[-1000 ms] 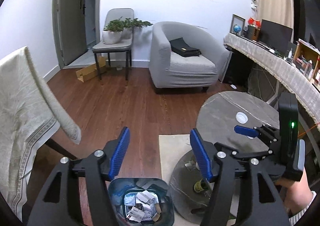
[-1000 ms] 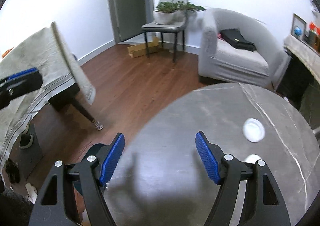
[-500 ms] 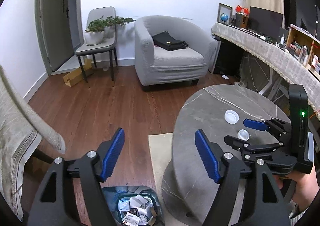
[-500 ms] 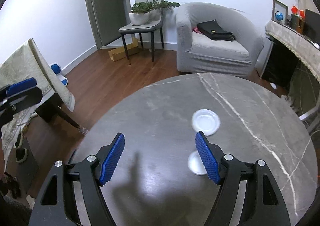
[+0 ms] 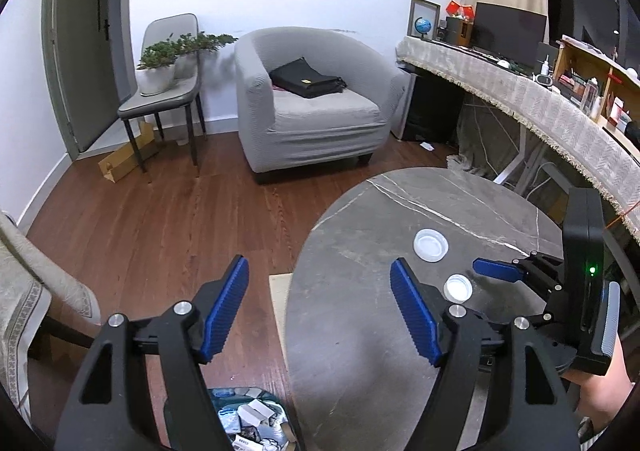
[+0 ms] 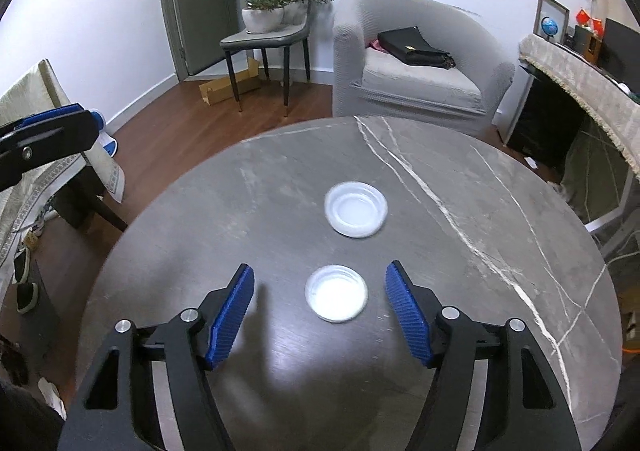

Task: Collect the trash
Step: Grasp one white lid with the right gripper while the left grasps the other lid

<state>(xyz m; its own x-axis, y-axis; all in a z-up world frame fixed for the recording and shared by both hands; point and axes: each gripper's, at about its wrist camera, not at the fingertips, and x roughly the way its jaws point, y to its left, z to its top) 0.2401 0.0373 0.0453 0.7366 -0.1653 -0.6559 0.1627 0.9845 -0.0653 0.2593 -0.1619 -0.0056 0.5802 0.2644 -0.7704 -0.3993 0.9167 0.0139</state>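
Our right gripper (image 6: pixel 320 307) hangs over the round grey table (image 6: pixel 500 219), jaws spread wide, a small white lid (image 6: pixel 336 293) lying between its fingertips and a larger lid (image 6: pixel 355 208) just beyond. Our left gripper (image 5: pixel 318 307), also spread, hovers above the trash bin (image 5: pixel 252 425) beside the table.

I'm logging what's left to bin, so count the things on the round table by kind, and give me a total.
Larger white lid: 1
Smaller white lid: 1
Total on the table: 2
Both lie apart; the smaller one sits between the open fingers of the right gripper.
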